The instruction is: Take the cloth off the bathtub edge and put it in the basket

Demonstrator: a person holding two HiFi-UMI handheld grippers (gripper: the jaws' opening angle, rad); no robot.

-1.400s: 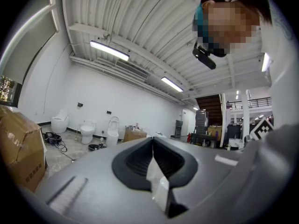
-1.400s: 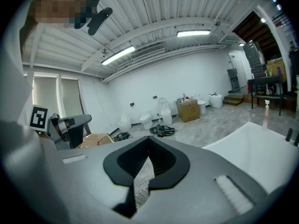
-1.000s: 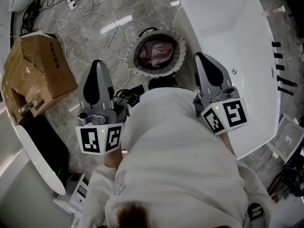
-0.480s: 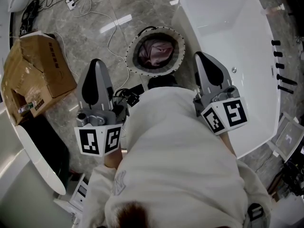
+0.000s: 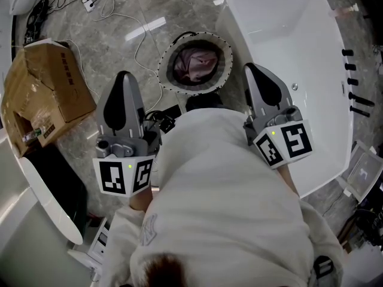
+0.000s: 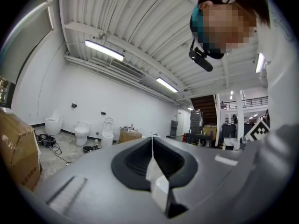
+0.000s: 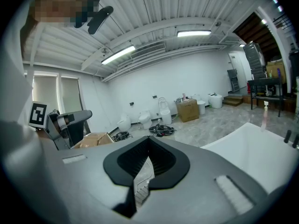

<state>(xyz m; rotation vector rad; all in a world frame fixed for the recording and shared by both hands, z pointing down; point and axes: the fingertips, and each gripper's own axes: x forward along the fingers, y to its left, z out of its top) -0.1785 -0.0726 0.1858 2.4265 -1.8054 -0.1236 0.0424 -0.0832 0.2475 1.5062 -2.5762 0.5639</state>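
Observation:
A pink cloth (image 5: 194,64) lies bunched inside the round basket (image 5: 164,70), which stands on the marble floor beside the white bathtub (image 5: 287,28). No cloth shows on the tub's rim. My left gripper (image 5: 122,76) is held in front of the person's torso, left of the basket, shut and empty. My right gripper (image 5: 251,70) is held over the tub's near edge, right of the basket, also shut with nothing in it. In the left gripper view the left gripper (image 6: 152,139) points out into the room. In the right gripper view the right gripper (image 7: 149,139) does the same.
A cardboard box (image 5: 42,94) sits at the left, with white cables (image 5: 140,46) and a power strip (image 5: 91,3) on the floor. Black fittings (image 5: 356,100) line the tub's right rim. A white fixture (image 5: 42,190) lies at lower left. Toilets (image 6: 81,132) stand along the far wall.

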